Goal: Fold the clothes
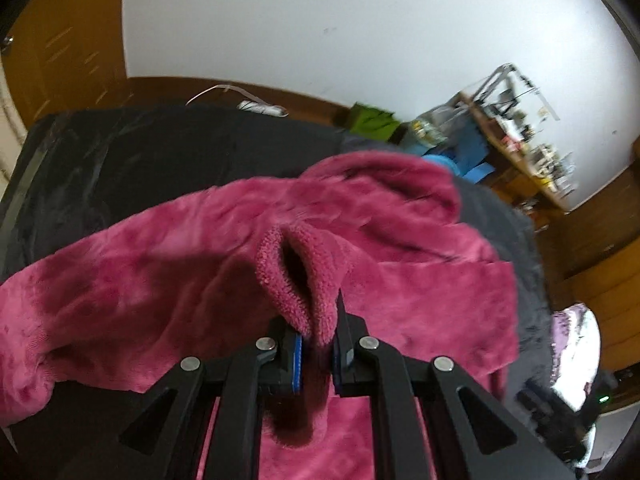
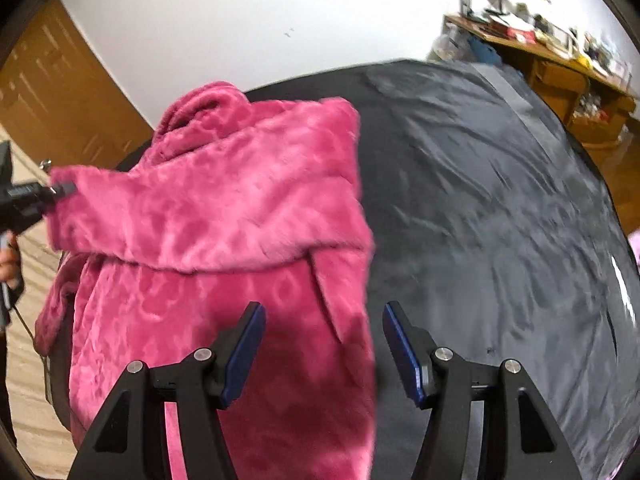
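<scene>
A pink fleece garment [image 2: 208,220] lies on the left part of a black sheet [image 2: 480,200]. My left gripper [image 1: 316,344] is shut on a bunched fold of the pink garment [image 1: 360,240] and holds it lifted. In the right wrist view the left gripper [image 2: 66,189] shows at the far left, pulling a flap of the garment sideways. My right gripper [image 2: 324,344] is open and empty, hovering over the garment's right edge, one finger over the fleece, the other over the black sheet.
A wooden desk [image 2: 560,64] with clutter stands at the back right, also in the left wrist view [image 1: 520,148]. A wooden wardrobe [image 2: 52,96] is at the left. A white wall [image 1: 320,32] is behind. Green and blue items [image 1: 372,120] sit beyond the sheet.
</scene>
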The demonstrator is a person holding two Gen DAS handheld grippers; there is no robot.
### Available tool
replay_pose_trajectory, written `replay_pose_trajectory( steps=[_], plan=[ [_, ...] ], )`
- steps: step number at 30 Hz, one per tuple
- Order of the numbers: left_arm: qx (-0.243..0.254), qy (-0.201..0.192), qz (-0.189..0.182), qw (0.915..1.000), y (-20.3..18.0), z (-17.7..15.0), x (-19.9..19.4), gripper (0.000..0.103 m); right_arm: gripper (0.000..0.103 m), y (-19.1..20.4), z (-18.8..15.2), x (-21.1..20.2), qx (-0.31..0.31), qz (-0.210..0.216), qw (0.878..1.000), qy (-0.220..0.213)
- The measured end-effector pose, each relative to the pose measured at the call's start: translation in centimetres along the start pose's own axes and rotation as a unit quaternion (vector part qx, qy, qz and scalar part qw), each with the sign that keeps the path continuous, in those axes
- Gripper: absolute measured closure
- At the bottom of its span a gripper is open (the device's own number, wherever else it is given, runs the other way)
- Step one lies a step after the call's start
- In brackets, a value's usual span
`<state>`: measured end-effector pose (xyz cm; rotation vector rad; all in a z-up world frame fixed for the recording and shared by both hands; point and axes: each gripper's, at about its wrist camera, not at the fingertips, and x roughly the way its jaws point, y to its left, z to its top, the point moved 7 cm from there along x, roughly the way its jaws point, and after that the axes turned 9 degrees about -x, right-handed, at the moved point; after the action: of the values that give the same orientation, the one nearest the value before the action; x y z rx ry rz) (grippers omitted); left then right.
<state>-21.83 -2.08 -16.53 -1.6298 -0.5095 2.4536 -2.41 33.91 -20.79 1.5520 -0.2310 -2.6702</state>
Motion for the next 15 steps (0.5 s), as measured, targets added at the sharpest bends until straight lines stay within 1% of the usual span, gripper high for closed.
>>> replay_pose_trajectory(
  steps=[4,6,8,11,12,13,14,15],
  plan=[
    [-0.006,0.018,0.014,0.9997,1.1,-0.4,1.5,0.091,0.040,2.6,3.5,1.7,-0.030,0.010,0.999,-0.009],
    [-0.002,0.021,0.032,0.9993,1.4,-0.3,1.7,0.090,0.040,4.0,4.9,3.6,-0.048,0.017,0.999,-0.002],
    [0.000,0.026,0.047,0.9985,2.0,-0.2,2.6,0.089,0.040,5.0,5.7,5.9,-0.065,0.016,0.998,0.014],
    [-0.002,0.038,0.063,0.9973,3.2,-0.4,3.7,0.086,0.040,4.8,5.7,8.6,-0.082,-0.015,0.996,0.041],
    [-0.002,0.043,0.067,0.9968,3.6,-0.5,4.0,0.081,0.040,4.5,5.5,9.2,-0.082,-0.020,0.995,0.050],
    [-0.002,0.049,0.071,0.9963,4.0,-0.7,4.3,0.074,0.040,4.3,5.4,9.5,-0.081,-0.023,0.995,0.054],
    [-0.002,0.054,0.076,0.9957,4.4,-0.8,4.7,0.070,0.040,4.1,5.4,9.6,-0.083,-0.027,0.995,0.053],
    [-0.003,0.059,0.078,0.9952,4.8,-1.0,4.9,0.062,0.040,3.9,5.4,9.8,-0.084,-0.030,0.995,0.052]
  ],
)
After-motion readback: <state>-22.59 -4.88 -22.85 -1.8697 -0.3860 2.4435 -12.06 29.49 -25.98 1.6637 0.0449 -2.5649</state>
